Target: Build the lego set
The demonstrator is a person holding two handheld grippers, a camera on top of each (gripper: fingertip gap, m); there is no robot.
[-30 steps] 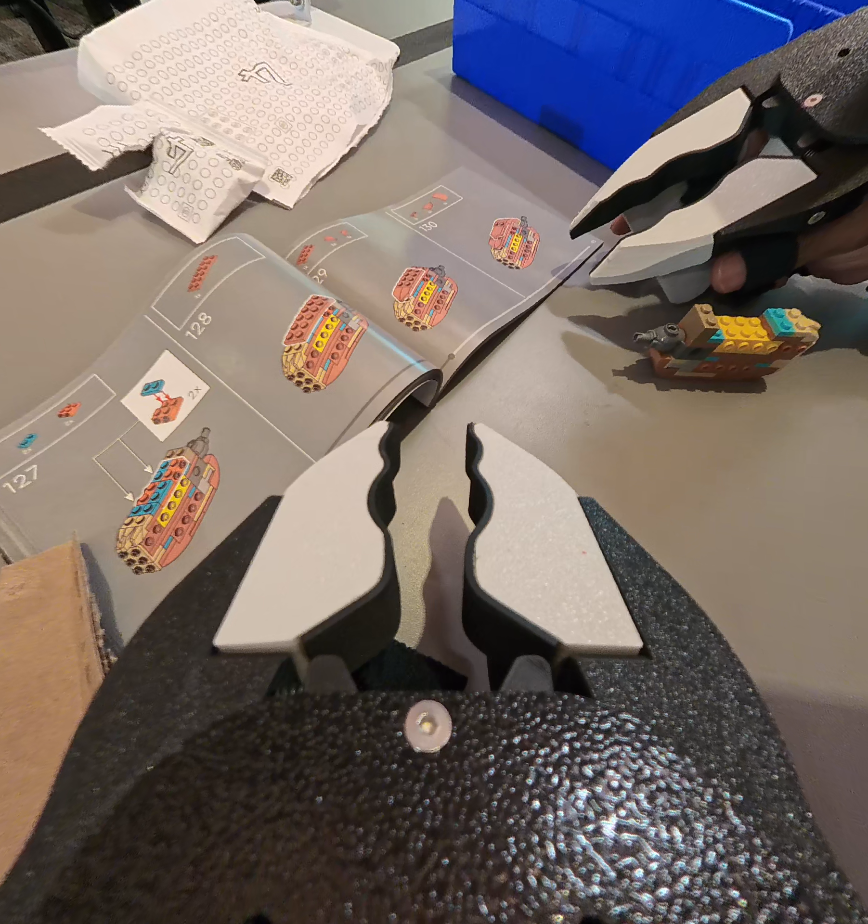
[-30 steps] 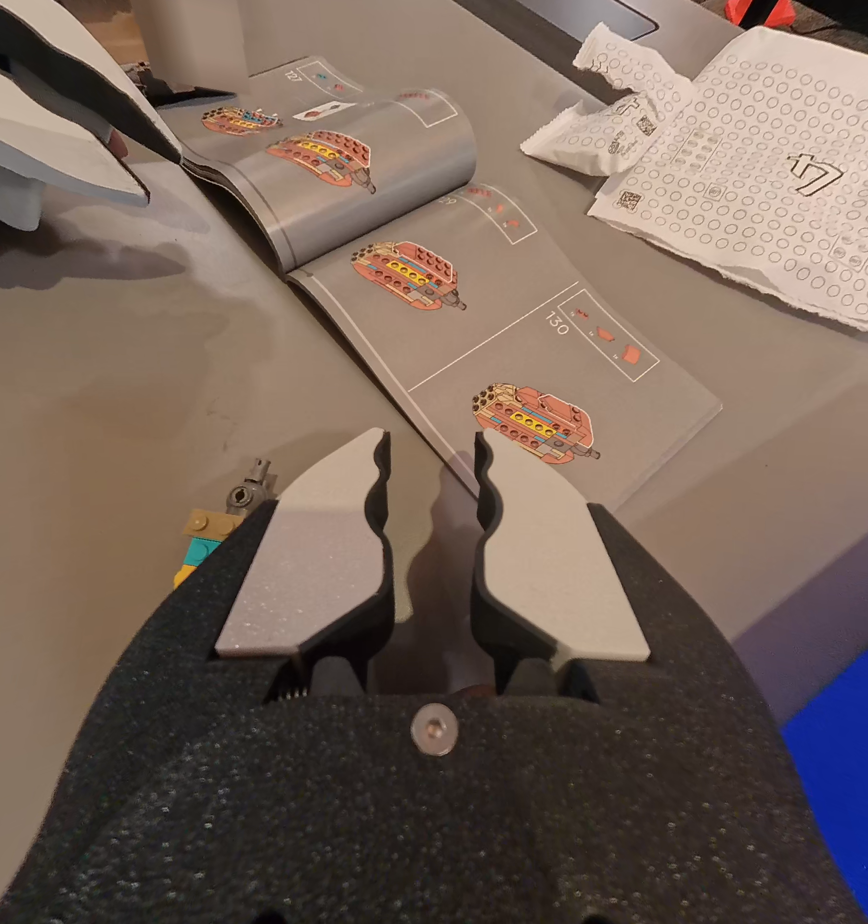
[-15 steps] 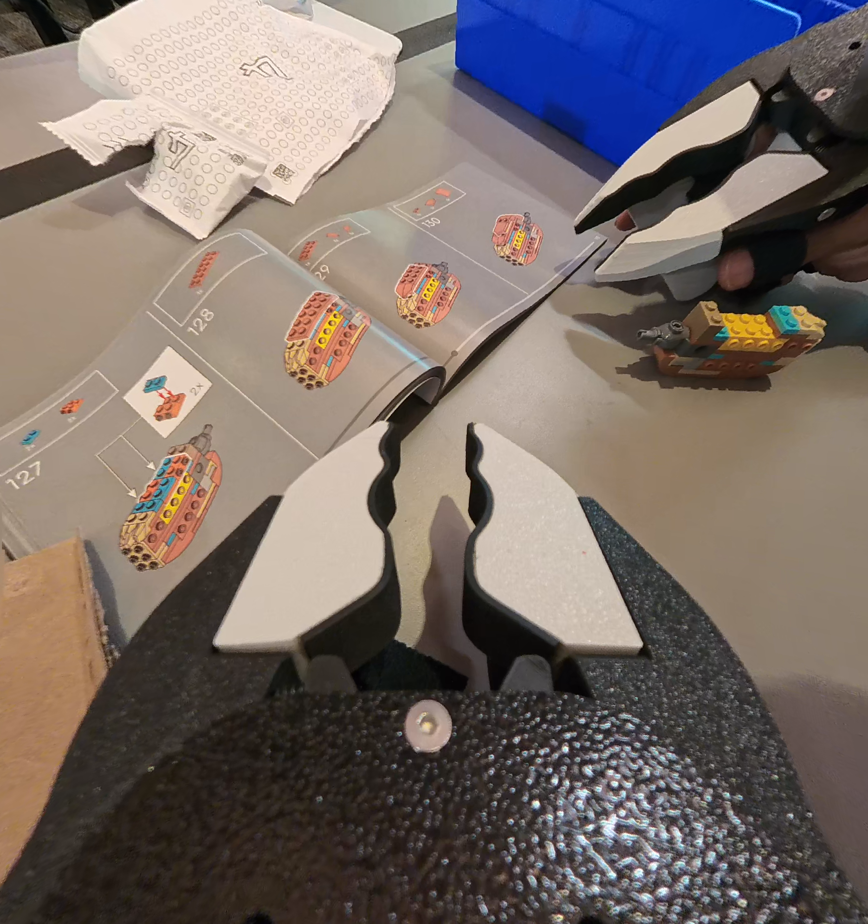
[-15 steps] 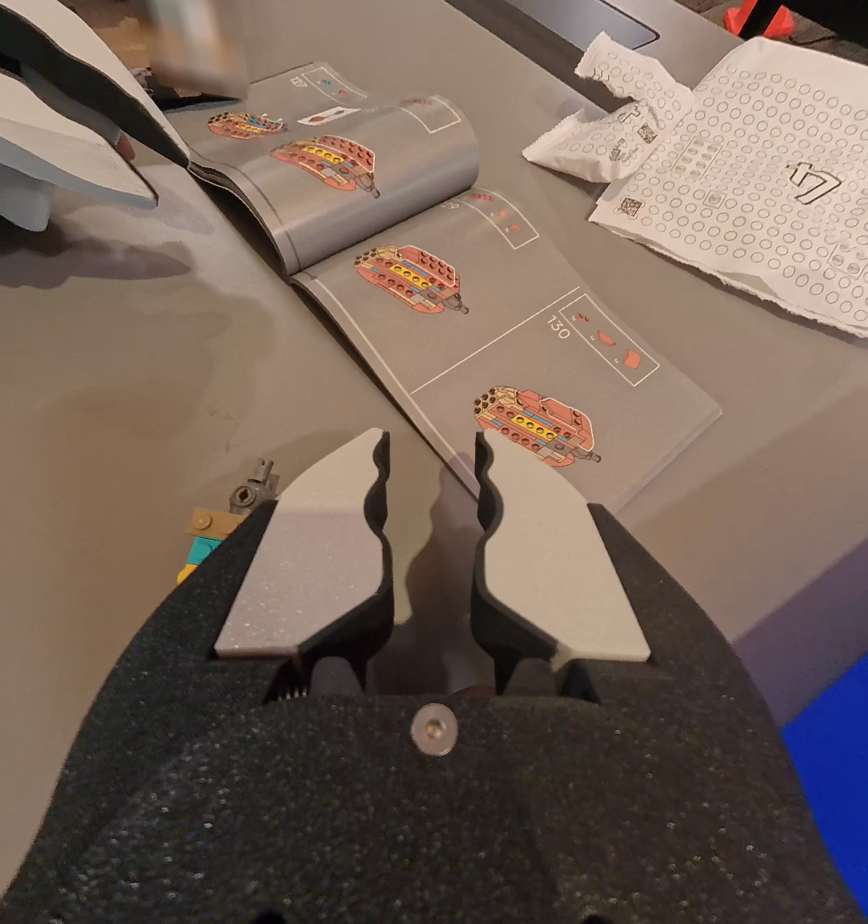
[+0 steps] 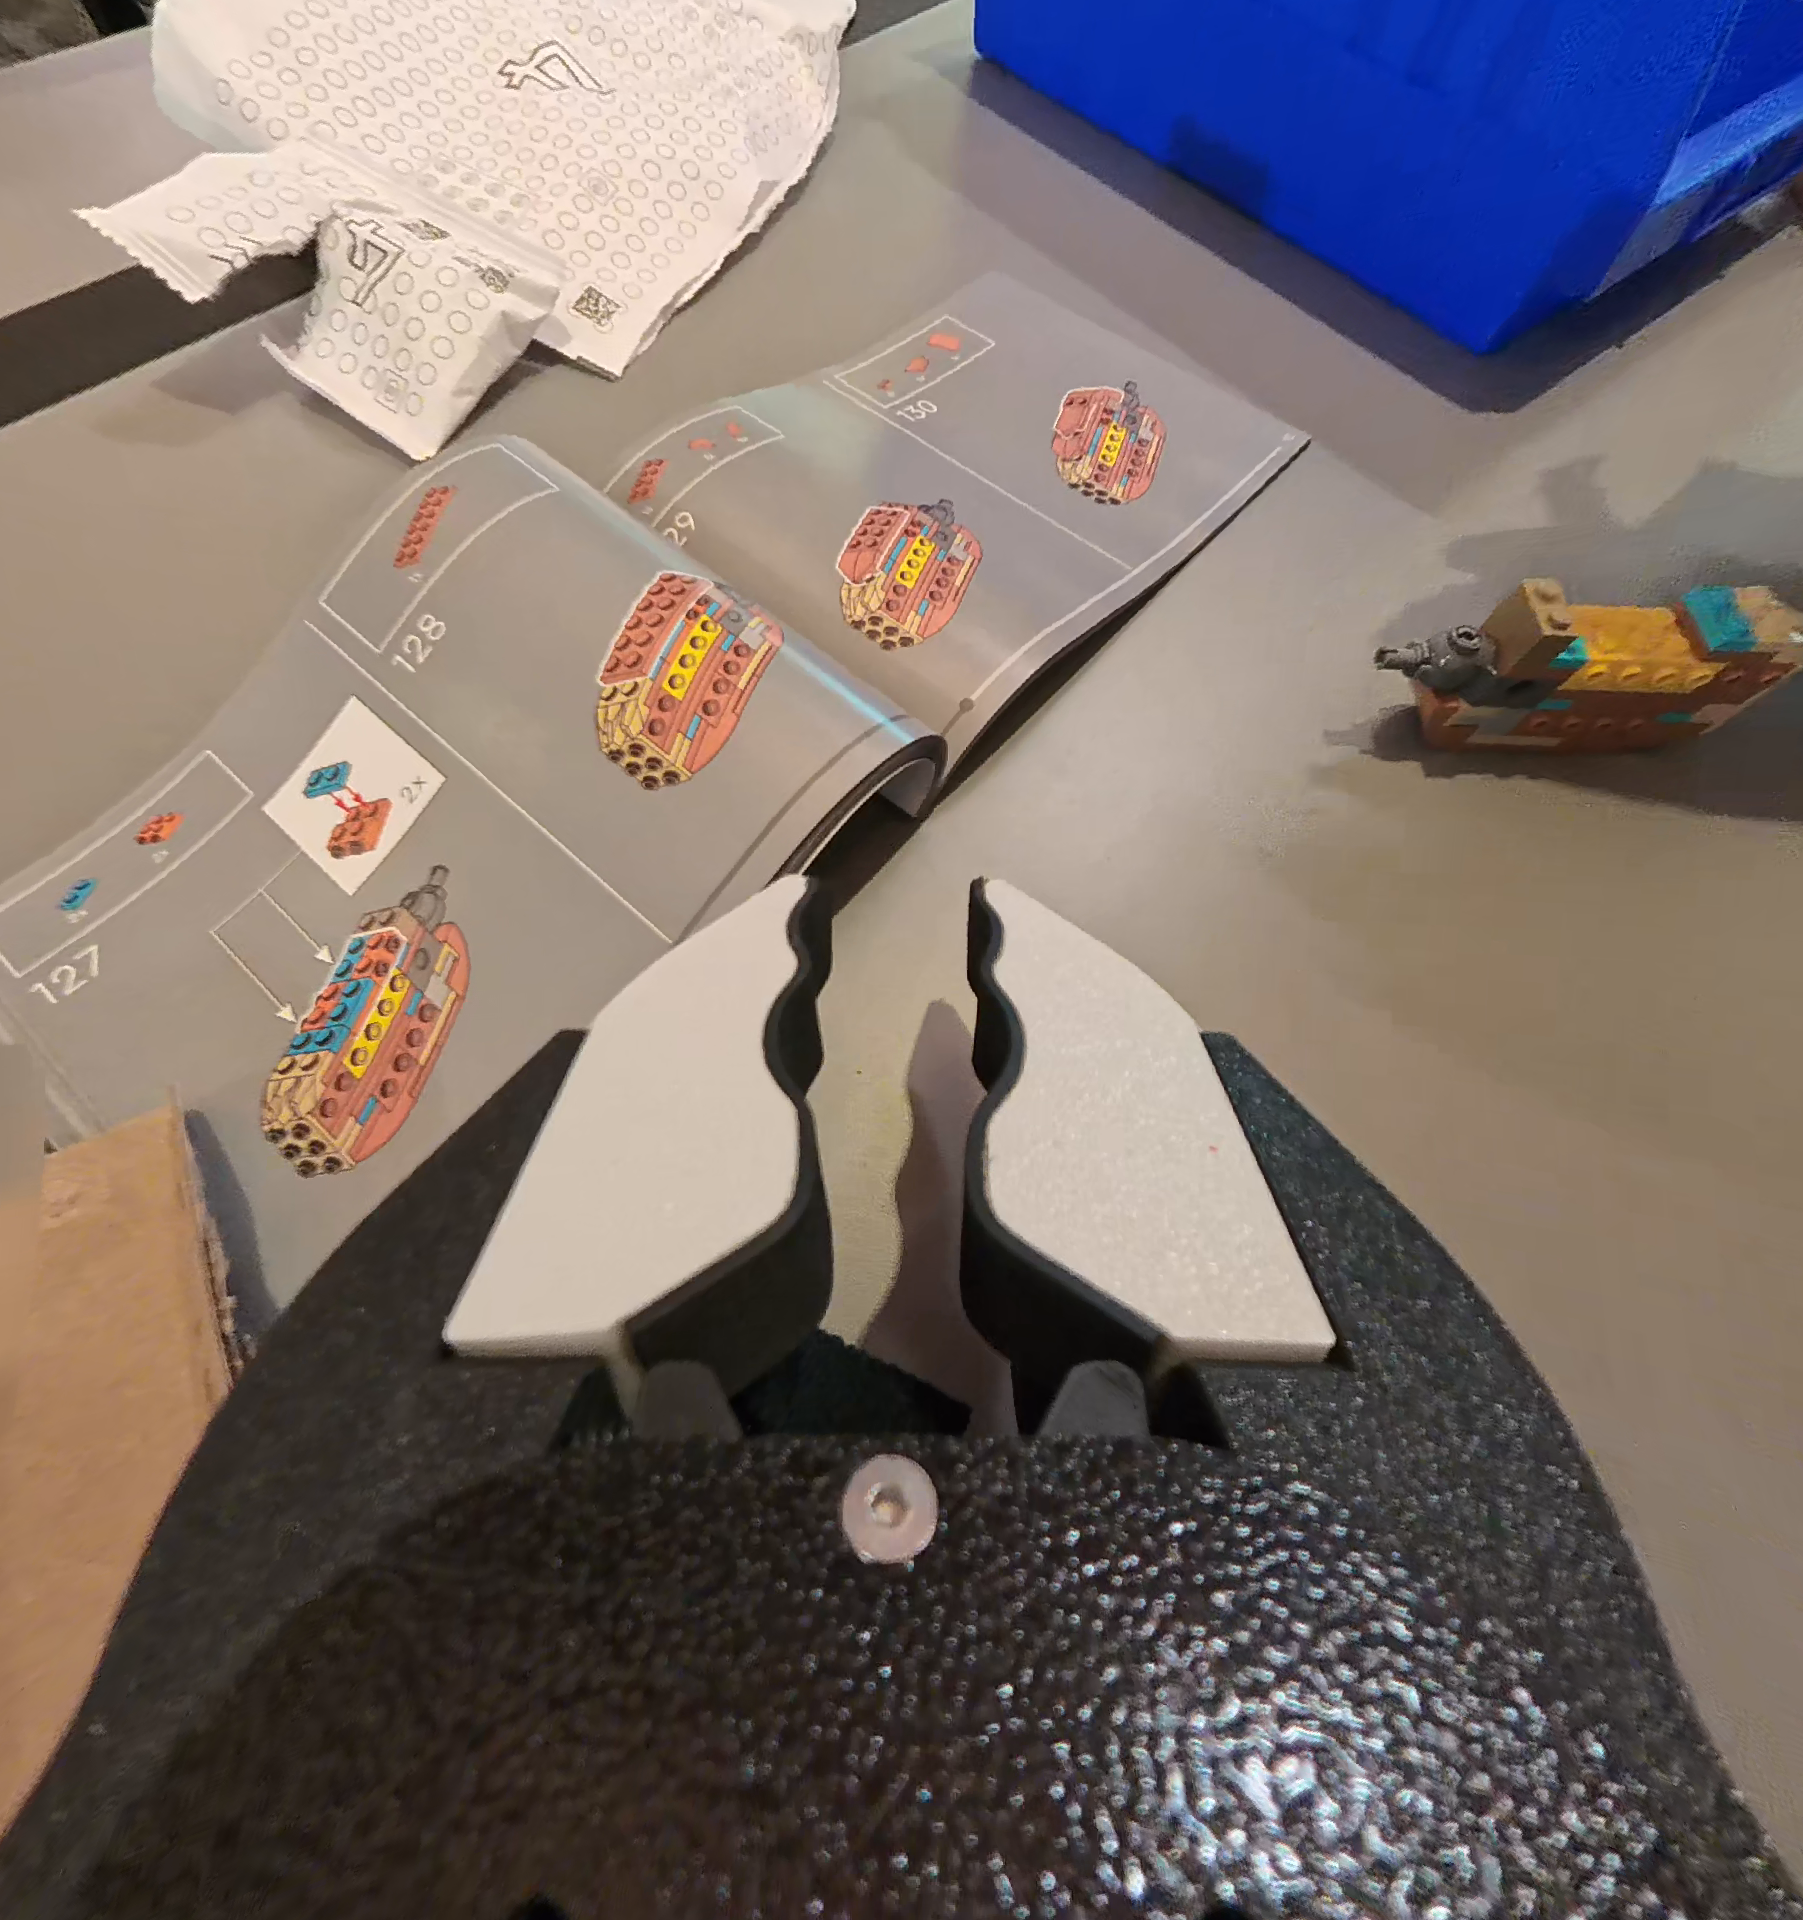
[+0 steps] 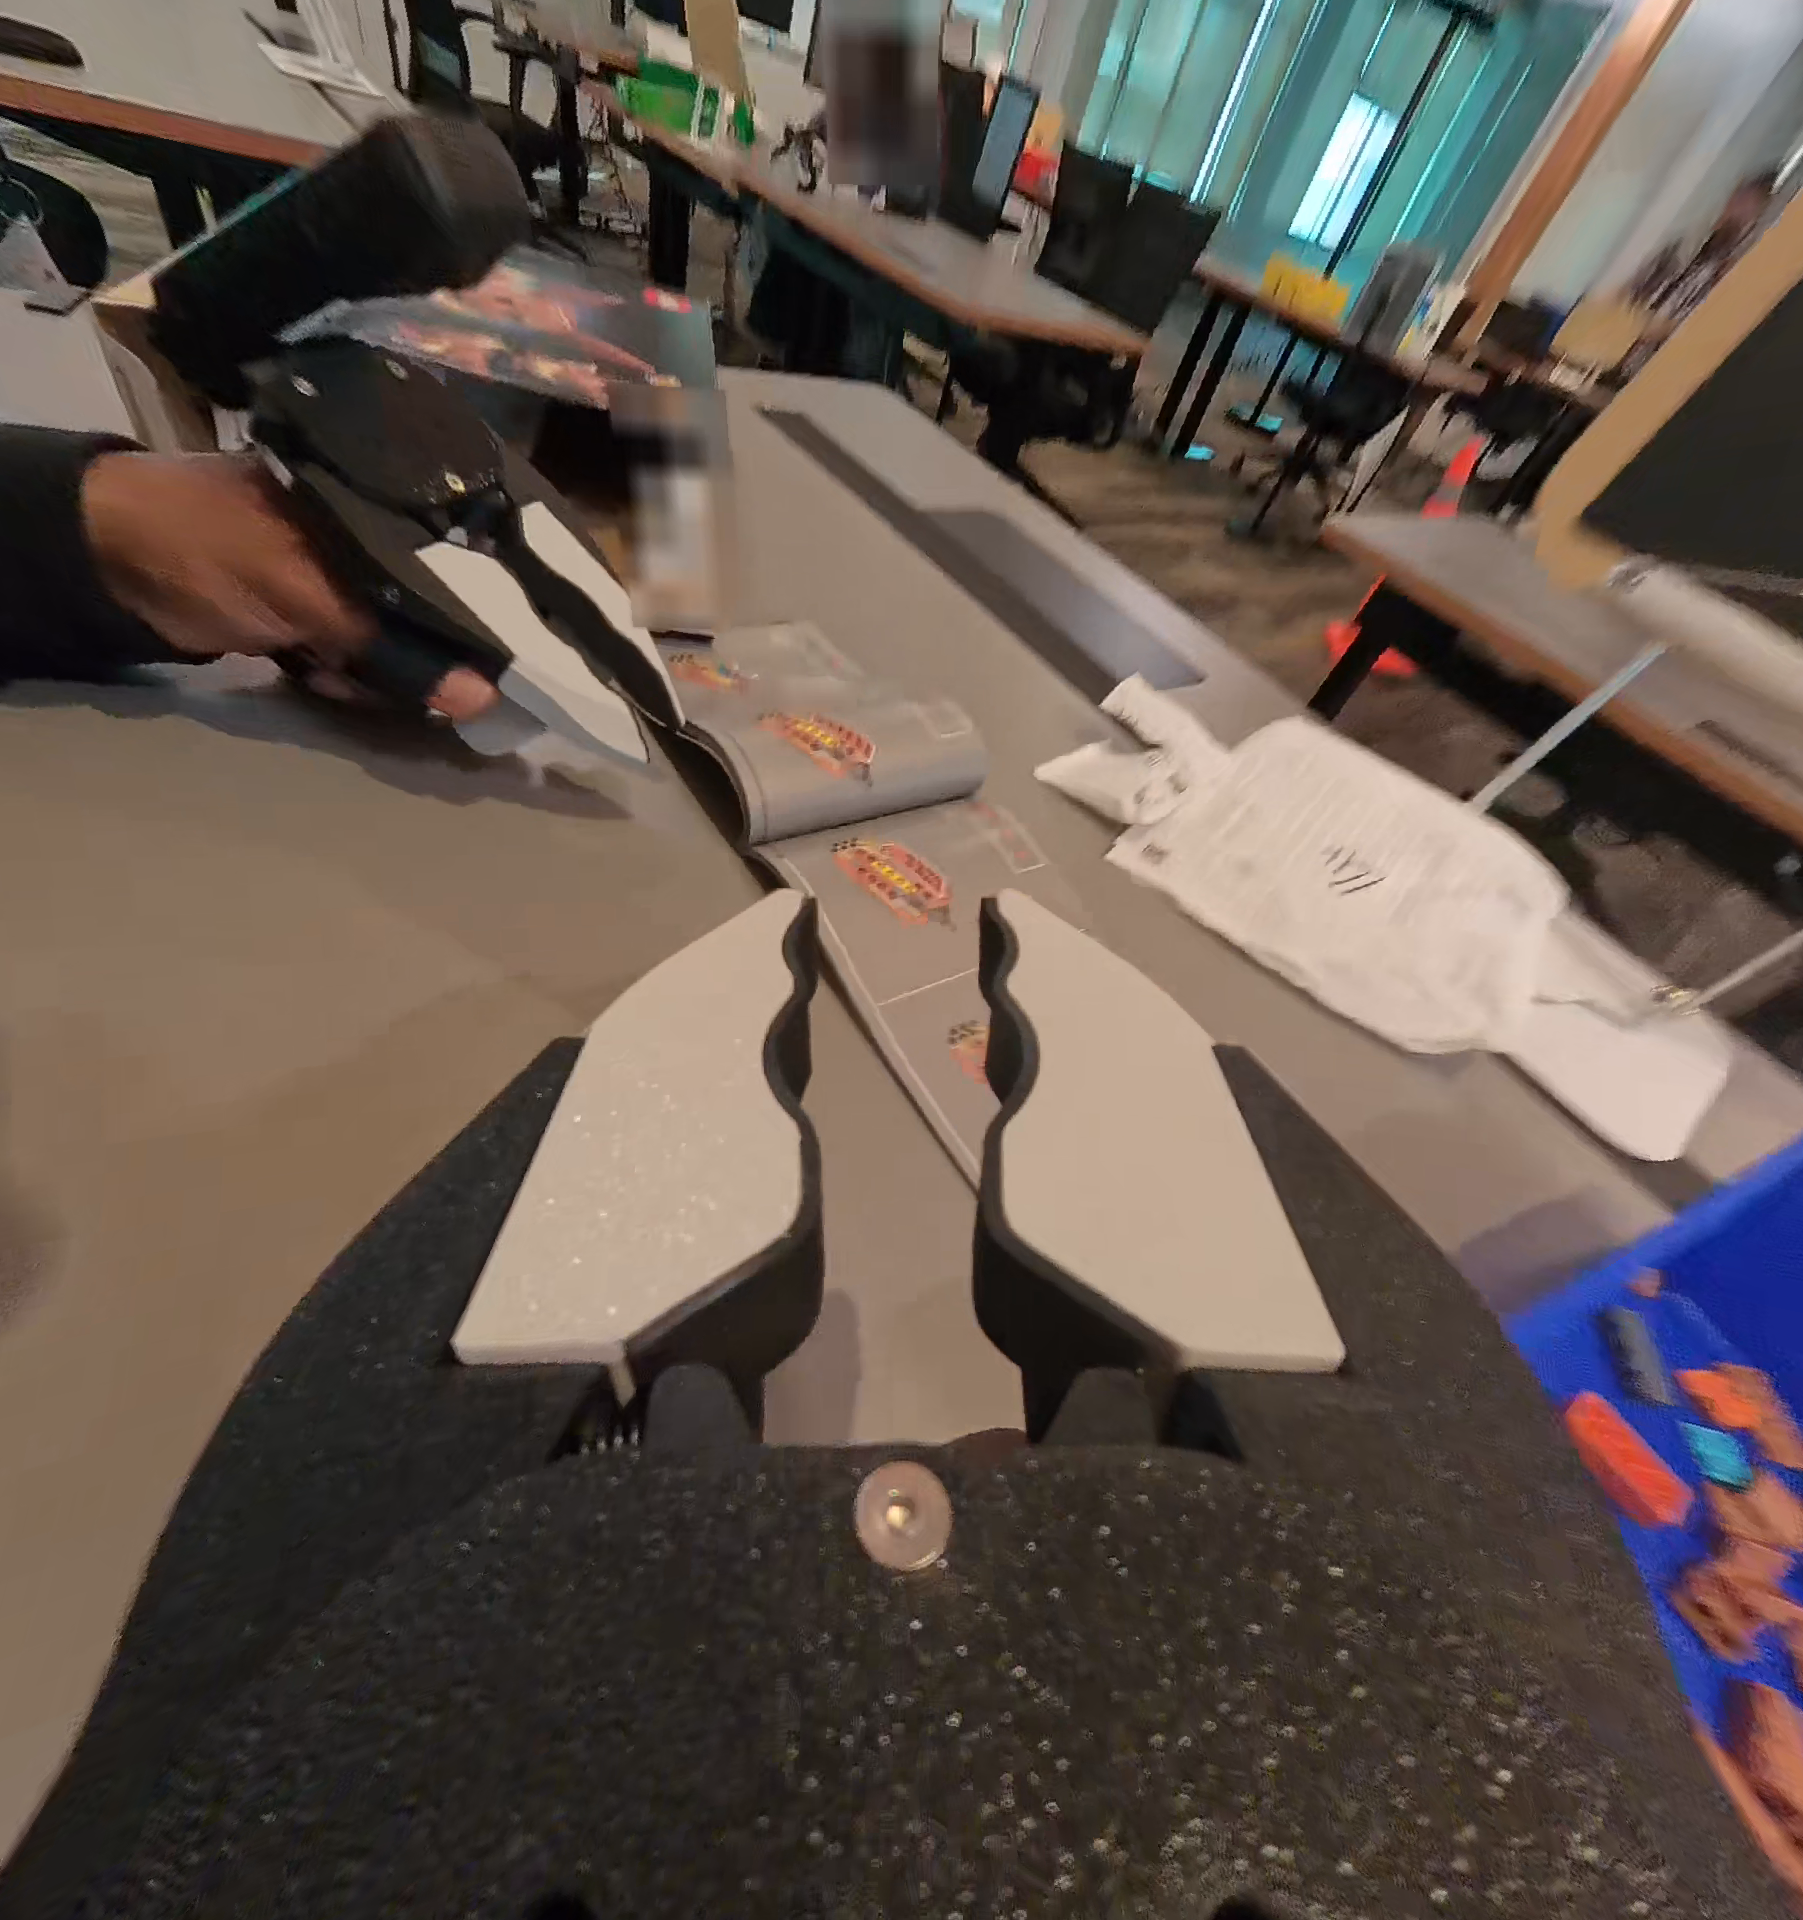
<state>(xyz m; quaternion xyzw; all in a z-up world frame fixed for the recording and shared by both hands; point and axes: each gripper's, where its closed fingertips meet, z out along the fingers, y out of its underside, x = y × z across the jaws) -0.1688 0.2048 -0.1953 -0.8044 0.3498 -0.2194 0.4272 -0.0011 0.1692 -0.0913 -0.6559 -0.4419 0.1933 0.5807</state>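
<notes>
Both claws are parted and empty: the left claw point(image 5: 889, 904) hovers over the grey desk point(image 5: 1292, 1091) at the near edge of the open grey instruction booklet point(image 5: 668, 665), and the right claw point(image 6: 895, 920) points along that booklet's far page. Only the left wrist view shows the half-built brown, yellow and teal lego model point(image 5: 1593, 665), lying on the desk right of the booklet. Only the right wrist view looks into the blue plastic bin point(image 6: 1728, 1455) (loose orange and teal bricks inside) and shows the hand point(image 6: 222, 571) gripping the left claw.
</notes>
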